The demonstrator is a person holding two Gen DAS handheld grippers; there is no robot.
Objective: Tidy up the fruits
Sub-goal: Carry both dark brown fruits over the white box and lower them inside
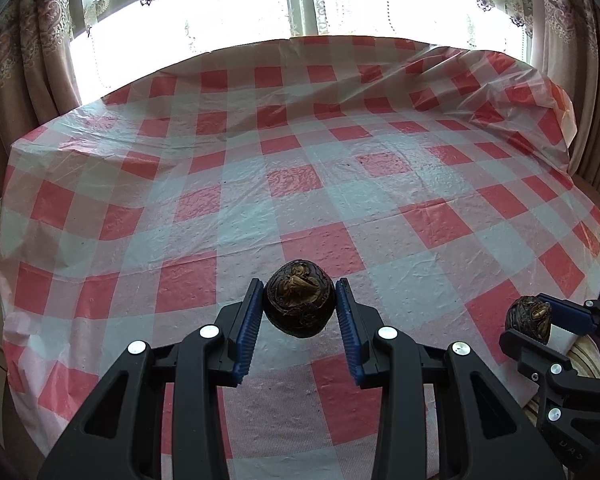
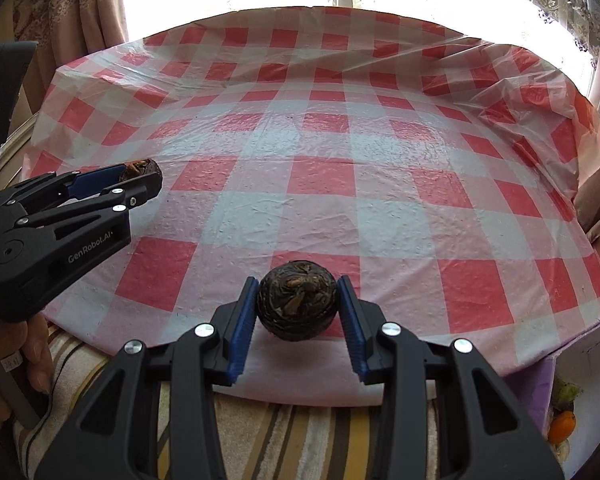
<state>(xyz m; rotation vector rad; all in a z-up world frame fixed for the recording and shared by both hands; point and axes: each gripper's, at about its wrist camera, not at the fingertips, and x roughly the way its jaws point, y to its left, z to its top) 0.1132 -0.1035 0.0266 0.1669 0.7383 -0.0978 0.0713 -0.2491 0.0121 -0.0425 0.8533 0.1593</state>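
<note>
Two dark brown, round fruits with rough, wrinkled skin and tan, dried-looking patches on top are held above a table draped in a red-and-white checked plastic cloth (image 1: 300, 184). The left gripper (image 1: 299, 304) is clamped on one dark fruit (image 1: 299, 298), its blue ribbed pads pressing the fruit's sides, over the near part of the cloth. The right gripper (image 2: 297, 300) grips the second dark fruit (image 2: 297, 300) the same way, near the table's front edge. Each tool shows in the other's camera: the right gripper at the lower right edge of the left view, the left gripper at the left of the right view, with part of a hand (image 2: 4, 360) on its handle. Nothing lies on the cloth in either view. Patterned curtains (image 1: 32, 40) frame a bright window behind the table. A striped fabric (image 2: 300, 432) lies below the front edge. At the lower right of the right view, a small orange fruit (image 2: 562, 426) sits beside a purple surface. Count: two grippers, two dark fruits, one orange fruit.
</note>
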